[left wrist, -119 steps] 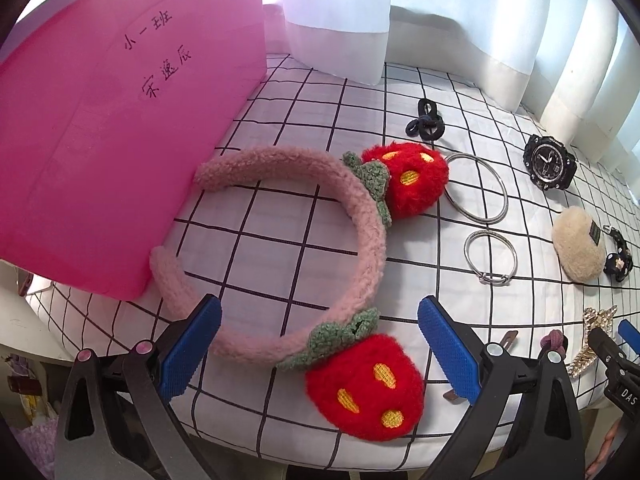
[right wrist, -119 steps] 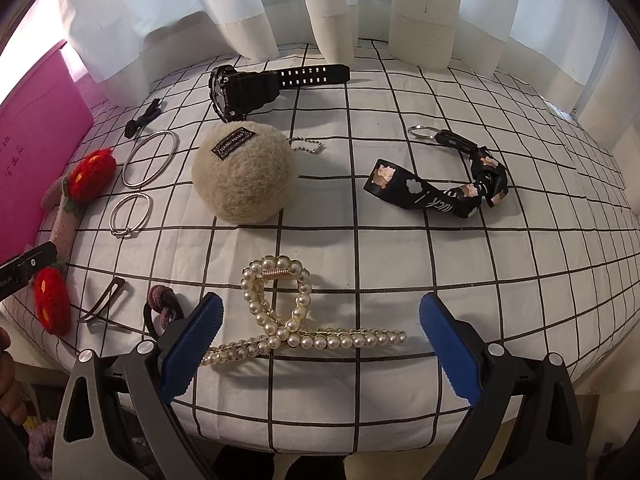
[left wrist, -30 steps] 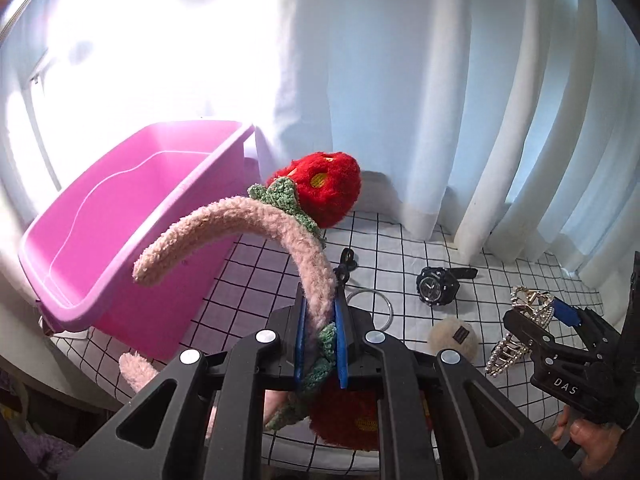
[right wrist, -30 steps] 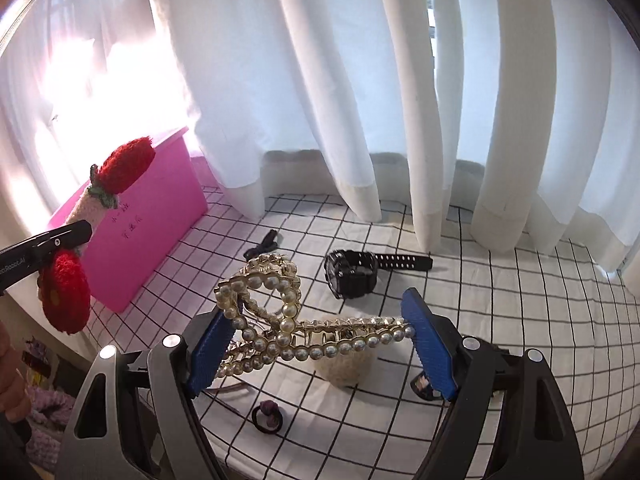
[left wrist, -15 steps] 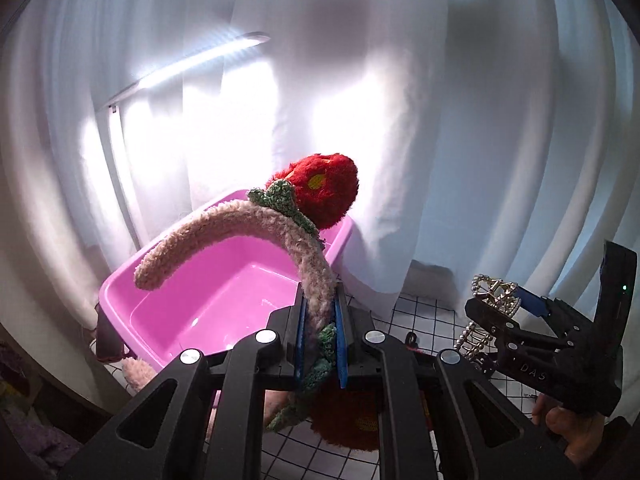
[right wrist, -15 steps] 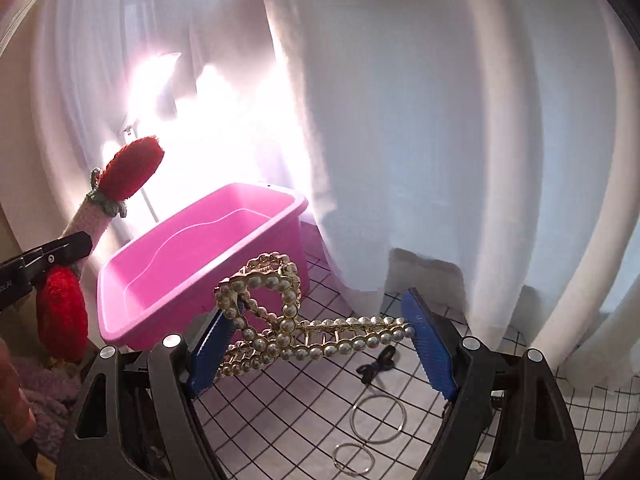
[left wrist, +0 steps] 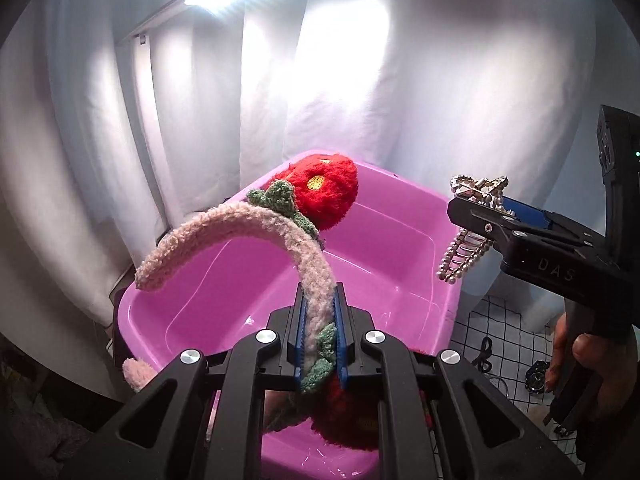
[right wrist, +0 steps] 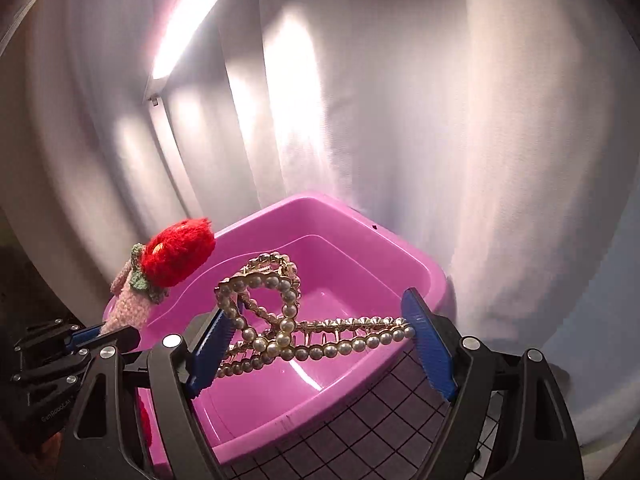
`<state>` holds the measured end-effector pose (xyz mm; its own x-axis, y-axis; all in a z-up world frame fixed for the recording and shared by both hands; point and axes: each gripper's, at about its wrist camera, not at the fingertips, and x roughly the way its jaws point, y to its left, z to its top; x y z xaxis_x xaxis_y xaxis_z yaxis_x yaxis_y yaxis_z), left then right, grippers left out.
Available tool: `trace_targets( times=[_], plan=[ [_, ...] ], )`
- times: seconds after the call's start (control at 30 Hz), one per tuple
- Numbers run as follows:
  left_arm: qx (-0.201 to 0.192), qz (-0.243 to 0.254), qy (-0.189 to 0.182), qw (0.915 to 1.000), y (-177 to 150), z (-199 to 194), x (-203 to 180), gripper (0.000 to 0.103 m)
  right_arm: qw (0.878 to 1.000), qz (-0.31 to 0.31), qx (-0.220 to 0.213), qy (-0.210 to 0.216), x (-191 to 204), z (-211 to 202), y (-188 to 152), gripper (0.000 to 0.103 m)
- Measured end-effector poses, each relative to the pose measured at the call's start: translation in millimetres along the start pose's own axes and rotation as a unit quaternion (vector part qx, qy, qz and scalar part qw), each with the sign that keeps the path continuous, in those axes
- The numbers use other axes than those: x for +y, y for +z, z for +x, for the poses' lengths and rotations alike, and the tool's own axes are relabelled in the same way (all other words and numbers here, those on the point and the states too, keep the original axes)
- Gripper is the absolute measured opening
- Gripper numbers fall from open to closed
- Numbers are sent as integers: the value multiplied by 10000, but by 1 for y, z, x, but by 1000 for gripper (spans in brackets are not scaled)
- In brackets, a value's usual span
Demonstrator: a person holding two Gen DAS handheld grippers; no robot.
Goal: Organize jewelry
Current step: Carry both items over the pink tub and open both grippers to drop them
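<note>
headband's lower strawberry [left wrist: 352,420] behind jaws

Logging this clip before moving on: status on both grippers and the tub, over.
Left gripper shut on pink headband. Right gripper shut on pearl hair clip lengthwise. Both held above the pink tub; nothing visible inside it. No obstruction seen.

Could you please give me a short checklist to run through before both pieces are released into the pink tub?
1. Left gripper clamps the fuzzy headband: ok.
2. Right gripper grips the pearl hair clip end to end: ok.
3. Pink tub interior free of other items: ok where visible.
4. Clip above the tub opening: ok.
5. Headband wholly over the tub: cannot tell; one end hangs near the rim.
</note>
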<state>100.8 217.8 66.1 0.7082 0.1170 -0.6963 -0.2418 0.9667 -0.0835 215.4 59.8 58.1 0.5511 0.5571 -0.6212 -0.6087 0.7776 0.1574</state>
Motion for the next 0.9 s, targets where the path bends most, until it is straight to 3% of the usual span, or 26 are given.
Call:
trace_targets(
  times=[0.5,0.9],
  plan=[
    [991,-485,147,9938,0,73,15,13,9847,-621,1609,246,19,108,33,78],
    [1695,-656,111,9833,-3,113,15,17,9645,-741,2535,91,20,147,19,78]
  ],
)
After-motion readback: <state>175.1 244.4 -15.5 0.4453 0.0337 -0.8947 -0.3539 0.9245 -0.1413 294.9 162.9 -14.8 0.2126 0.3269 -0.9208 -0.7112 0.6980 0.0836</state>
